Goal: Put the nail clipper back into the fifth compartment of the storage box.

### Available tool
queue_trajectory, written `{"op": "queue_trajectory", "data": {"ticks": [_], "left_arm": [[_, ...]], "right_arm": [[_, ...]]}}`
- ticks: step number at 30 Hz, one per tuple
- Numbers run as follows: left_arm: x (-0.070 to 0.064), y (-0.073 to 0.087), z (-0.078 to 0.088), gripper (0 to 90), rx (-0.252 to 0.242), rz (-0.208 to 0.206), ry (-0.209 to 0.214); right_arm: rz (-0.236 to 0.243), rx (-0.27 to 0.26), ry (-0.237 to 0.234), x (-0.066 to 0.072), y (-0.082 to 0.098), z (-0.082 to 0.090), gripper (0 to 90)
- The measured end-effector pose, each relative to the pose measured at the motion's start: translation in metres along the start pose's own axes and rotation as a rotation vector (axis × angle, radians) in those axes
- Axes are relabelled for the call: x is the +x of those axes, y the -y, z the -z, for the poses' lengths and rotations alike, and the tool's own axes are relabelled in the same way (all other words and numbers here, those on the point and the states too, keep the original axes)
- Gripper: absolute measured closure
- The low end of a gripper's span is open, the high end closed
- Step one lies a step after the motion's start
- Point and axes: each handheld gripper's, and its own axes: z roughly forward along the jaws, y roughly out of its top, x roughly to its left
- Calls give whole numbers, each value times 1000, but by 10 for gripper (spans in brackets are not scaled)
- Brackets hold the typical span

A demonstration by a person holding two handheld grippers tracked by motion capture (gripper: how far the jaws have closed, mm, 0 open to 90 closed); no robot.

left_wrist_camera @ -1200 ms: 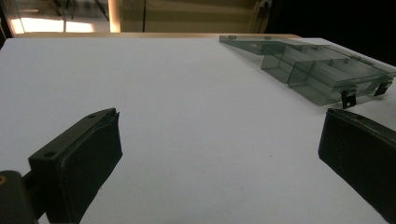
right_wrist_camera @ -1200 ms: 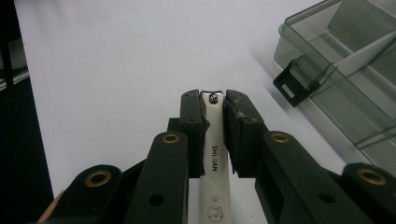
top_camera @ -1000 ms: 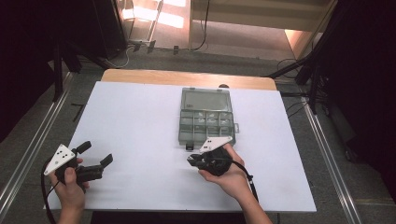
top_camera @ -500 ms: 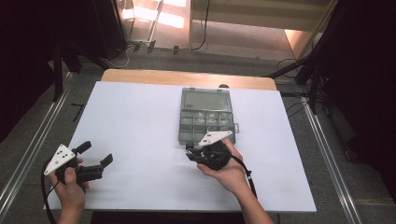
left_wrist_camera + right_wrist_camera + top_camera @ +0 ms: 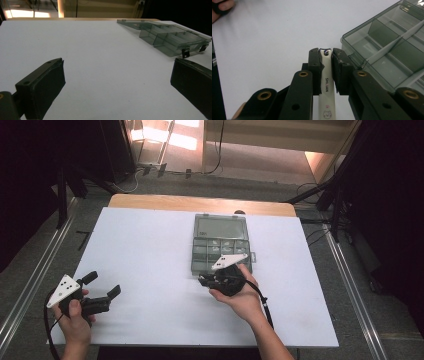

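Right gripper view: your right gripper (image 5: 326, 53) has its jaws pinching a white nail clipper (image 5: 327, 92), lengthwise, tip poking out at frame centre.
Compartment box: the clear grey organiser (image 5: 387, 42) sits in the upper right of that frame, its near corner just beside your jaws.
High view: your right gripper (image 5: 204, 281) is at mid-frame, by the organiser's (image 5: 220, 245) near edge on the white desk (image 5: 150, 245).
Left gripper (image 5: 104, 286): lower left of the high view, jaws spread wide, nothing between them.
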Motion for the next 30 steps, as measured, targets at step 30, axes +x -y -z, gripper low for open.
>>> {"op": "queue_trajectory", "data": {"ticks": [30], "left_arm": [[0,0,0,0,-1,2,5]], "right_arm": [[-47,-17,35,-18,-28,-11,792]]}}
